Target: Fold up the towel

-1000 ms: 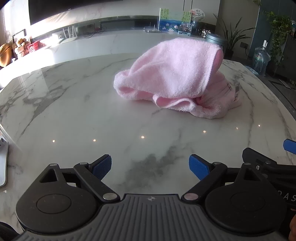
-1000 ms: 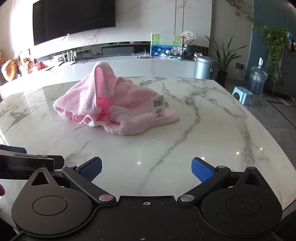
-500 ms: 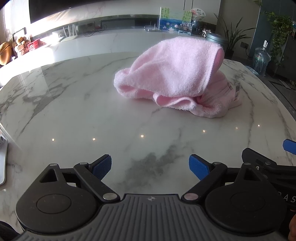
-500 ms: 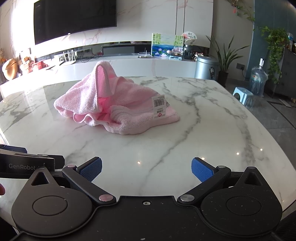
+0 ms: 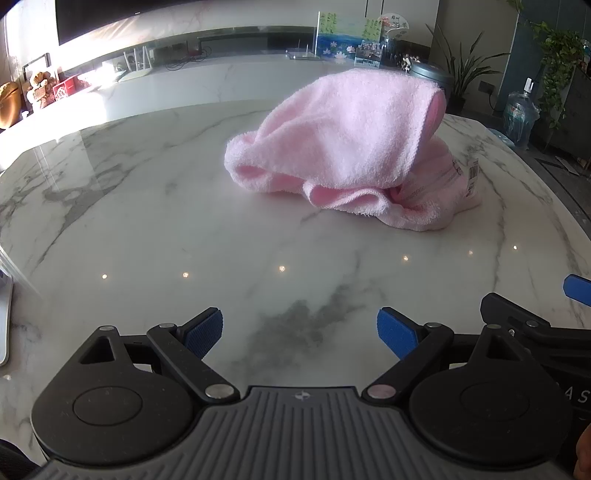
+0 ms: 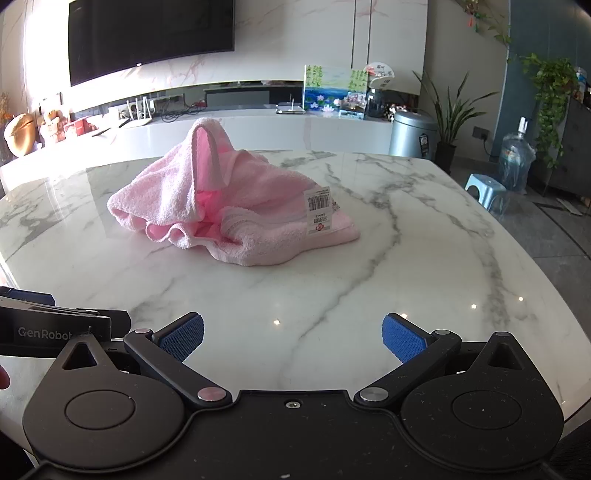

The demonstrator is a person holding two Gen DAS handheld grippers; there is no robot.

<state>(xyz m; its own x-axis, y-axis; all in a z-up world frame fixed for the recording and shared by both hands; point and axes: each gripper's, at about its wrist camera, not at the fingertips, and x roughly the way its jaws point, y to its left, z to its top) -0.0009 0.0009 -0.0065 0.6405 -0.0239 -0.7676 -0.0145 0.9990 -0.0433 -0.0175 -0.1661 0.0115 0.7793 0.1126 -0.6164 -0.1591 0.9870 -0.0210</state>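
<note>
Towel [image 6: 229, 206], pink, is seen crumpled in a loose heap on the marble table [image 6: 424, 266], left of centre in the right wrist view and upper right of centre in the left wrist view [image 5: 343, 147]. One fold is raised into a peak at the top of the heap; the lower edges are spread flat on the marble. A white tag [image 6: 319, 214] with a barcode is attached at the heap's right side, facing the right wrist camera; in the left wrist view it is seen edge-on at the far right of the cloth [image 5: 472, 173].

Left gripper [image 5: 299, 330] is held low at the bottom of its frame, jaws spread wide, blue pads [image 5: 205, 328] well apart with only bare marble between them. Nothing is gripped. Right gripper [image 6: 291, 338] is likewise spread wide at the bottom of its frame, pads [image 6: 402, 338] apart, nothing held. Both are well short of the towel, no contact made.

Each tool is glimpsed in the other's view: the right gripper at the lower right edge, the left gripper at the lower left edge.

Beyond the table, a dark screen [image 6: 147, 33] is noted upper left, a metal bin [image 6: 412, 134] and a potted plant [image 6: 454, 114] to the right.
</note>
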